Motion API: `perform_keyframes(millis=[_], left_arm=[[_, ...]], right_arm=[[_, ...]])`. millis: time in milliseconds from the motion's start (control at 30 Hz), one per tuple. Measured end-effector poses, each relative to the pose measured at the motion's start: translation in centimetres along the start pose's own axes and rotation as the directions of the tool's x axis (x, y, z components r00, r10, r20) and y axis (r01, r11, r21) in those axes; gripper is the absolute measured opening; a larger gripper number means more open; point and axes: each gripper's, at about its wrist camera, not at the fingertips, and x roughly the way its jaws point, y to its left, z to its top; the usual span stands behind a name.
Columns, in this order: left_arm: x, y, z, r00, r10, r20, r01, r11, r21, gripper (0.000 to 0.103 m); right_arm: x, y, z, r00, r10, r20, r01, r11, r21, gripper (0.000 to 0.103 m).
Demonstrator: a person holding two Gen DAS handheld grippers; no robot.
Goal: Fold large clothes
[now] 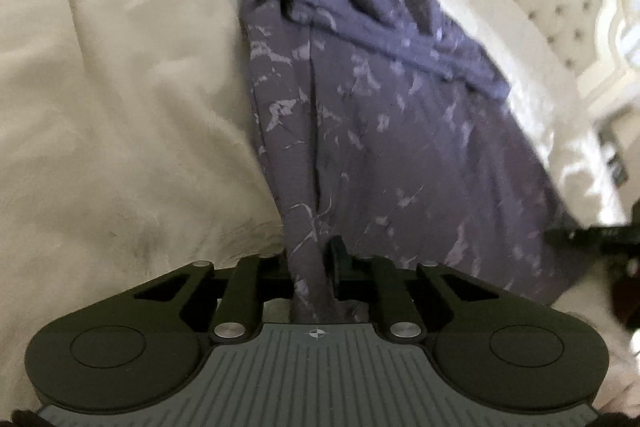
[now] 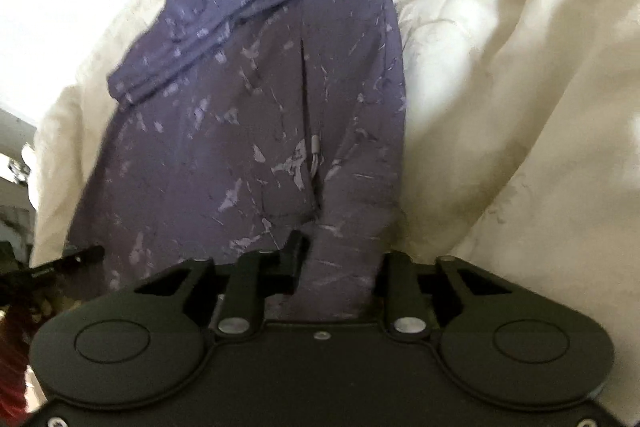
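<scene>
Purple patterned garment (image 1: 380, 115) on cream bedding (image 1: 120, 107), left gripper (image 1: 316, 267) and right gripper (image 2: 340, 267) each clamped on its hem

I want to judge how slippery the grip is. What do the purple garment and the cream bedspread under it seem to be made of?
Purple garment: thin woven fabric, matte, perhaps synthetic; it drapes in soft folds, and the pale streaks look printed. Cream bedspread: thicker, softly rumpled cloth with a faint sheen and a tone-on-tone pattern, possibly jacquard.
</scene>
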Motion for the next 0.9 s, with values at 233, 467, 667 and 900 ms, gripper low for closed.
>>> perform_keyframes(millis=[233, 467, 667, 900], left_arm=[[-2.8, 1.3, 2.0, 0.983, -0.137, 0.126, 0.162, 0.963, -0.217, 0.008], [-5.2, 1.0, 7.0, 0.926, -0.237, 0.294, 0.319, 0.908, -0.274, 0.005], [-5.3, 0.1, 12.4, 0.884, -0.270, 0.380, 0.367, 0.907, -0.208, 0.006], [-2.4, 0.5, 19.0, 0.851, -0.242, 0.466, 0.371, 0.905, -0.207, 0.006]], right_arm=[[-4.1, -0.9, 1.1, 0.957, 0.228, 0.178, -0.246, 0.965, 0.090, 0.015], [-6.6, 1.1, 5.5, 0.885, 0.328, 0.329, -0.361, 0.932, 0.043, 0.015], [-7.4, 2.5, 10.6, 0.835, 0.366, 0.410, -0.398, 0.918, -0.008, 0.015], [-5.2, 2.4, 18.2, 0.798, 0.317, 0.513, -0.373, 0.928, 0.007, 0.015]])
